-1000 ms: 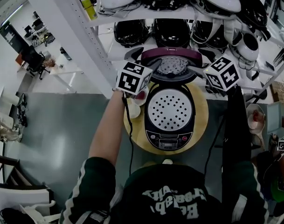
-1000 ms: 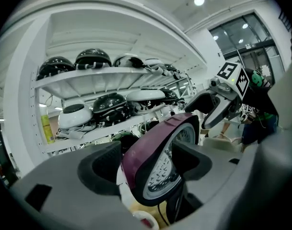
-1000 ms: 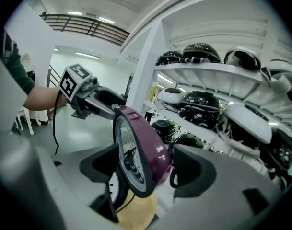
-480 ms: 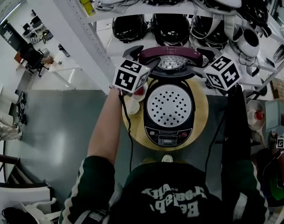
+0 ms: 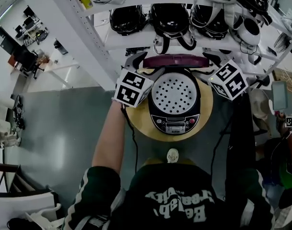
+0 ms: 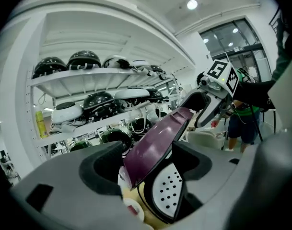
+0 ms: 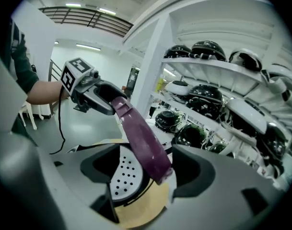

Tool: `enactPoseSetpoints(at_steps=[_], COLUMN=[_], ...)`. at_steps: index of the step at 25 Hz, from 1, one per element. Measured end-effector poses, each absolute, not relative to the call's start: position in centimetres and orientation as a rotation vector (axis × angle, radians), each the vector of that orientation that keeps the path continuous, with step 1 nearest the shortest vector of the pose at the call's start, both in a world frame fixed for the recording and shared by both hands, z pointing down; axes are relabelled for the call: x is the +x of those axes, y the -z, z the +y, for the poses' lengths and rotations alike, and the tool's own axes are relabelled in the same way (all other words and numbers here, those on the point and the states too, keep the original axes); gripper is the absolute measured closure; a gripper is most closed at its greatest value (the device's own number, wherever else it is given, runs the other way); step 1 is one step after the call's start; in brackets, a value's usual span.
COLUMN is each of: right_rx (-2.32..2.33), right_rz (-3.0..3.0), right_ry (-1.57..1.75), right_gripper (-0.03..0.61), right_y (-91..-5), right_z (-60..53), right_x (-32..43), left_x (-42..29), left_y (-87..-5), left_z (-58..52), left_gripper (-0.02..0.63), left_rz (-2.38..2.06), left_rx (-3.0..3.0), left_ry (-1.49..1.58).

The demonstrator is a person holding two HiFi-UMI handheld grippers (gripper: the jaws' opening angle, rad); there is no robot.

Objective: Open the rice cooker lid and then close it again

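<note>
White shelving (image 5: 112,37) stands behind a round wooden table (image 5: 136,119). At the table's centre sits the black rice cooker (image 5: 175,123), control panel facing the person. Its maroon lid (image 5: 174,60) is raised and tilted, showing the perforated silver inner plate (image 5: 173,94). The left gripper (image 6: 150,157) and the right gripper (image 7: 146,164) have their jaws spread wide, each straddling one end of the lid.
</note>
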State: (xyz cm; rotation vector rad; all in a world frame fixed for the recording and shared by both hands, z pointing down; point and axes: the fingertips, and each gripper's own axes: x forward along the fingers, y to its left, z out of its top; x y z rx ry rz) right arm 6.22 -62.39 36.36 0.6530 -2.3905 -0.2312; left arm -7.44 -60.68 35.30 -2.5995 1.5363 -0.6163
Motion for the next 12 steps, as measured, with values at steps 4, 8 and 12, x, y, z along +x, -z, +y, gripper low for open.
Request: enactPoseSetpoints(at_steps=[4, 8, 12], right_rx=[0.668, 0.671, 0.651], right_rz=[-2.343, -2.269, -2.266], right_ry=[0.197, 0.197, 0.17], right_gripper=[0.221, 0.218, 0.219], right_y=[-38.5, -41.2, -42.8], right_z=[-58.7, -55.0, -51.8], right_x=[6.7, 6.9, 6.3], left_x=[-6.9, -6.3, -5.9], left_y=[-37.7, -40.7, -42.6], left_z=[-57.1, -53.8, -51.3], left_gripper=[0.288, 0.288, 0.287], left_rz=[1.475, 1.425, 1.417], left_rx=[-2.616, -2.629, -2.7], left_ry=[0.68, 0.756, 0.75])
